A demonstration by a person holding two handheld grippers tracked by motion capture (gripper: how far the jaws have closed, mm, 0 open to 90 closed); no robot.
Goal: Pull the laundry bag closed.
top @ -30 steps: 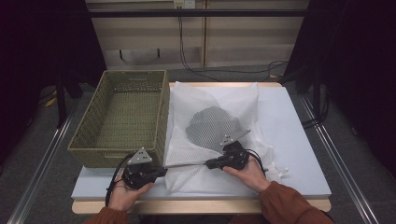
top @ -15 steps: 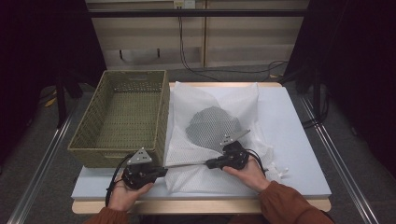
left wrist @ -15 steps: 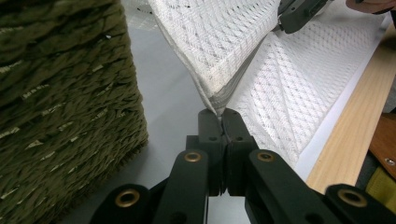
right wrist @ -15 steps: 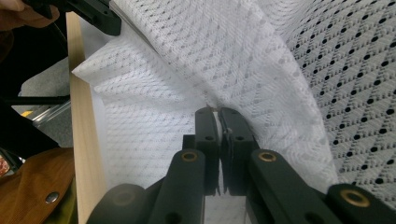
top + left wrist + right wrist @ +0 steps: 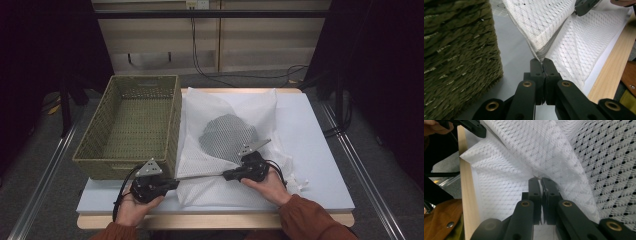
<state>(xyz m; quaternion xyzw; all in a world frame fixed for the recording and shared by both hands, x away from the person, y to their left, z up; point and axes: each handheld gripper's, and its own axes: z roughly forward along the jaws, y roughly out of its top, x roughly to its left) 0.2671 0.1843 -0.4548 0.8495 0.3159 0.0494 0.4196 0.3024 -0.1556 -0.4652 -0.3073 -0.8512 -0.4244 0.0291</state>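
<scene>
left gripper (image 5: 541,61) and right gripper (image 5: 540,180) are clamping the white mesh bag (image 5: 227,107) lying beside the wicker basket (image 5: 131,125); uneven pulling is risking fabric slipping out.

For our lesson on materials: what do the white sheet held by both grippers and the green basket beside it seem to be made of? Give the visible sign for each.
White sheet: probably a thin, soft mesh fabric or foam netting, matt; it shows a fine diamond-patterned weave and folds limply.
Green basket: looks like woven grass or paper cord, matt olive; its walls are twisted, plaited strands.
</scene>
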